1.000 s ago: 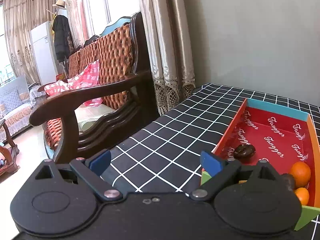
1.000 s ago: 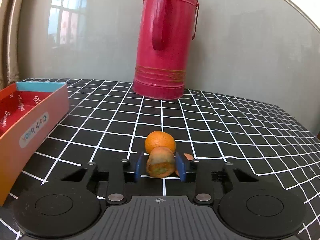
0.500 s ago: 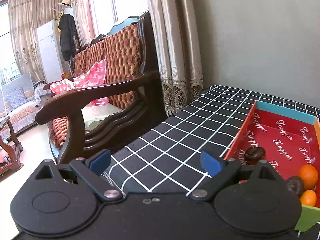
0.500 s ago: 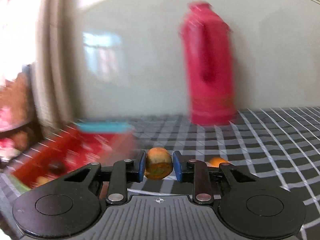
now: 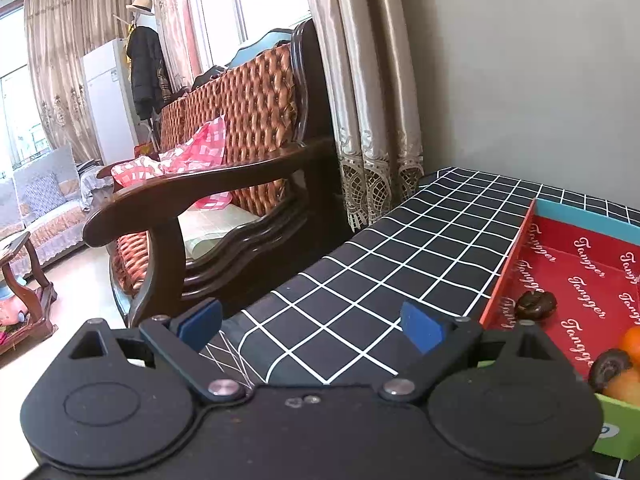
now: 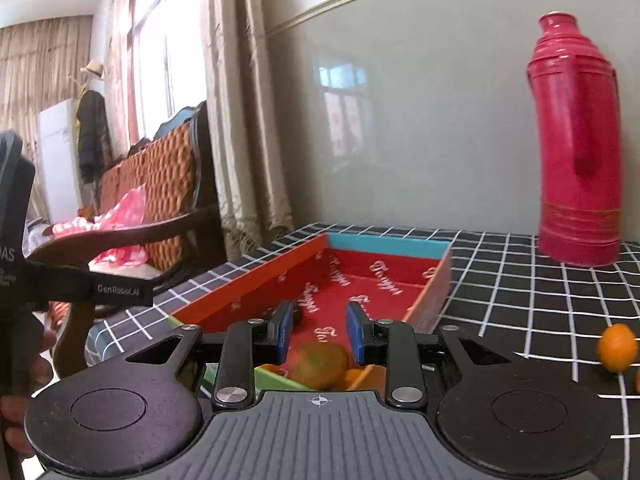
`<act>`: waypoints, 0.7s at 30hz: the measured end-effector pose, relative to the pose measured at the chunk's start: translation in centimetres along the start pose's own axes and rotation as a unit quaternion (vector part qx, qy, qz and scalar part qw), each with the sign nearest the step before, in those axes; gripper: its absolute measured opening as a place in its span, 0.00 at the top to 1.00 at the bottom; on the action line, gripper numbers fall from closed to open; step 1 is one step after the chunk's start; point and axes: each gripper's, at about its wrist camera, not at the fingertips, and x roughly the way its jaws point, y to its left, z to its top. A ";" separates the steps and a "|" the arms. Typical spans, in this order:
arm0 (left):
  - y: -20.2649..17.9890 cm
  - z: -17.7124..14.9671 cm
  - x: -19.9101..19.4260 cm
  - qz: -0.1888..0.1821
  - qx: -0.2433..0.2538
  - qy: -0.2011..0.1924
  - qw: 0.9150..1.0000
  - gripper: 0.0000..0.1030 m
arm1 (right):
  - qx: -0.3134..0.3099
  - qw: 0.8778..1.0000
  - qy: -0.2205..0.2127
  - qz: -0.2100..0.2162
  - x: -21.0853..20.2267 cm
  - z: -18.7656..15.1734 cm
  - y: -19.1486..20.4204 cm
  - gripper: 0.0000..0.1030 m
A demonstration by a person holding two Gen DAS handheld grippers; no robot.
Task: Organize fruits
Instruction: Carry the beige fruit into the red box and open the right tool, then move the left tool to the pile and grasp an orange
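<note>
The fruit (image 6: 318,364) sits low between the pads of the right gripper (image 6: 319,330), which holds it narrowly, above the near end of the red box (image 6: 384,246), I think so that it can be dropped in. It is round, orange with green-brown patches. The left gripper (image 5: 312,326) stands wide open and empty beside the box. One orange (image 6: 618,347) remains on the table.

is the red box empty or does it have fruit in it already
Not empty. The red box holds two dark fruits and orange ones near its front end; most of the red floor behind them is bare.
</note>
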 end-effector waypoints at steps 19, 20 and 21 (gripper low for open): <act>-6.0 0.2 -4.4 -0.094 0.027 -0.037 0.995 0.12 | -0.003 0.956 -0.082 -0.283 -6.1 1.0 -6.1 0.00; -6.8 0.1 -5.1 -0.106 0.033 -0.044 0.993 0.12 | -0.004 0.950 -0.081 -0.302 -6.4 1.0 -6.6 0.00; -7.6 -0.1 -5.9 -0.119 0.040 -0.052 0.991 0.12 | -0.006 0.943 -0.076 -0.325 -6.8 1.0 -7.2 0.00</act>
